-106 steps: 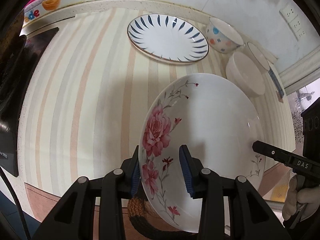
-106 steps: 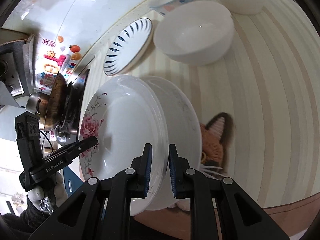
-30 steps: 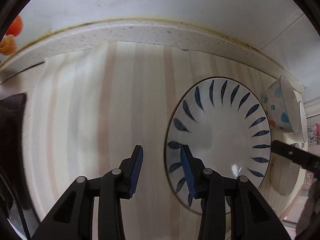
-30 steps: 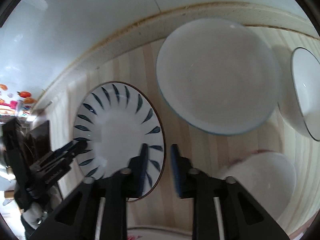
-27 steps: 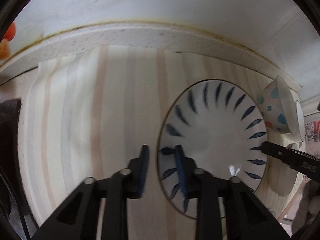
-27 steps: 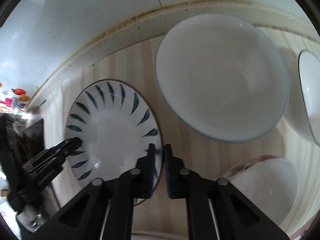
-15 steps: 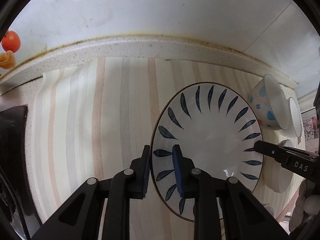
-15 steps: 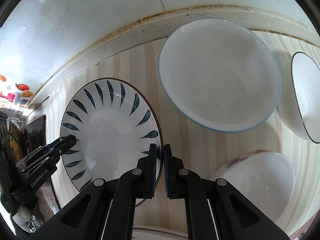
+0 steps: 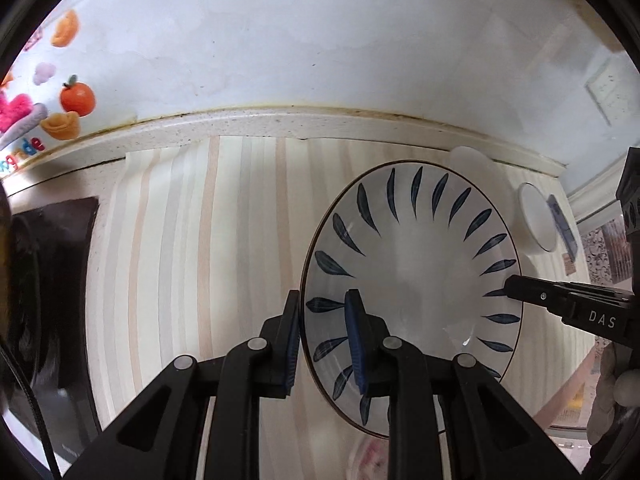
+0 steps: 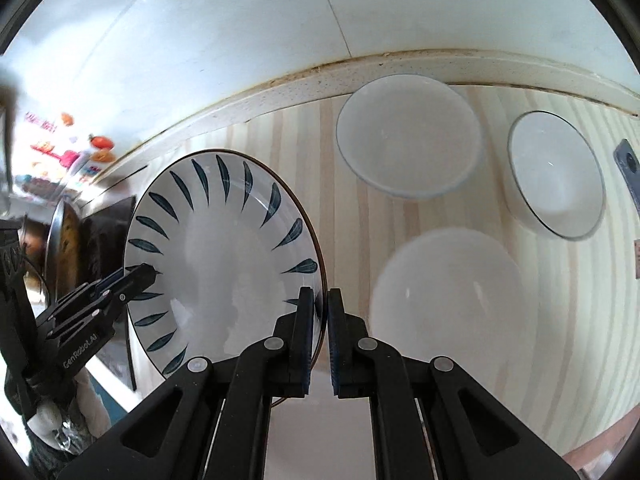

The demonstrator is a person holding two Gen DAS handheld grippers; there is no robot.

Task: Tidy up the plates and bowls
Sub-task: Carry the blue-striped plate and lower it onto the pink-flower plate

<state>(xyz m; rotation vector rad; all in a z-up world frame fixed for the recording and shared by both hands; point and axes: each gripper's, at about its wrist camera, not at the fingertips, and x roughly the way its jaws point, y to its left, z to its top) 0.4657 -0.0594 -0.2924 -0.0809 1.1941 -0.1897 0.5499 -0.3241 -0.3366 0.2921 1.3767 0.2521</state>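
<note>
A white plate with blue leaf strokes hangs tilted above the striped counter, held from both sides. My left gripper is shut on its left rim. My right gripper is shut on the opposite rim of the plate. Each gripper shows in the other's view: the right one and the left one. Three white bowls stand to the right: one by the wall, a dark-rimmed one and a blurred nearer one. Part of a pink-flowered plate peeks out below the held plate.
A black cooktop with a pan borders the counter on the left. The tiled wall with stickers closes the back. A phone lies at the far right. A gloved hand holds the right gripper.
Both grippers left the flowered plate and went to the blue-leaf plate. Within the last second each closed on a rim, and the plate has risen off the counter toward the cameras.
</note>
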